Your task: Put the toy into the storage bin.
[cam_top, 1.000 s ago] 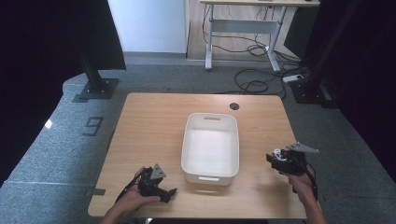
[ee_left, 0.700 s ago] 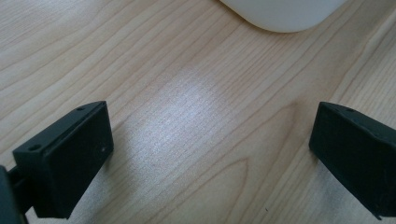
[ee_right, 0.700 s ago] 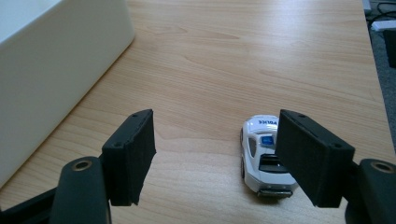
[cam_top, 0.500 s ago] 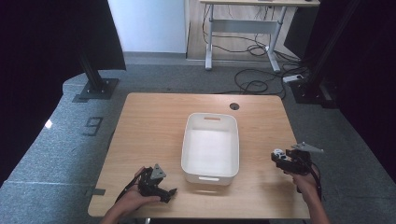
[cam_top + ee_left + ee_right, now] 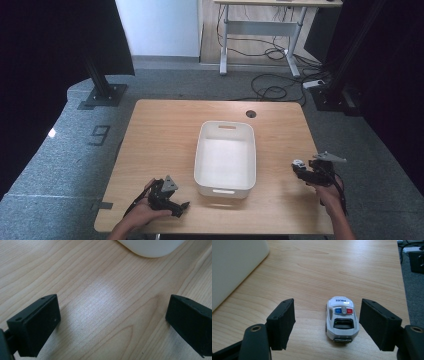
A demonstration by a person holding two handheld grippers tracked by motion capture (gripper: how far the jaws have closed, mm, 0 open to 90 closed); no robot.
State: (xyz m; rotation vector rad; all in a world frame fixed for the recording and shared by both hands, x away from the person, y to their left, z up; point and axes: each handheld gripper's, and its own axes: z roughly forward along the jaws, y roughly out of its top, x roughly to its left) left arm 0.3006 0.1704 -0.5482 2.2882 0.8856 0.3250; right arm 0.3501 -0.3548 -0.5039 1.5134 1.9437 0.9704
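Observation:
A small white toy police car point(image 5: 342, 318) stands on the wooden table point(image 5: 332, 270) between the jaws of my right gripper point(image 5: 328, 315). The gripper is open and the car sits nearer its right jaw, touching neither. From above, the car point(image 5: 298, 163) lies near the table's right edge, just ahead of the right gripper point(image 5: 302, 171). My left gripper point(image 5: 179, 207) rests near the front left of the table, held by a hand. Its jaws stand wide apart over bare wood point(image 5: 113, 307). A white bin point(image 5: 225, 160) sits mid-table between both grippers.
A rounded corner of the bin point(image 5: 150, 247) lies just ahead of the left gripper, and its side wall point(image 5: 234, 265) is left of the right gripper. A cable hole point(image 5: 251, 114) marks the table's far side. Beyond are a grey floor, a desk frame and cables.
My right gripper has drifted slightly to the right and towards the table's front, leaving the toy car just ahead of its jaws. The left gripper has stayed still.

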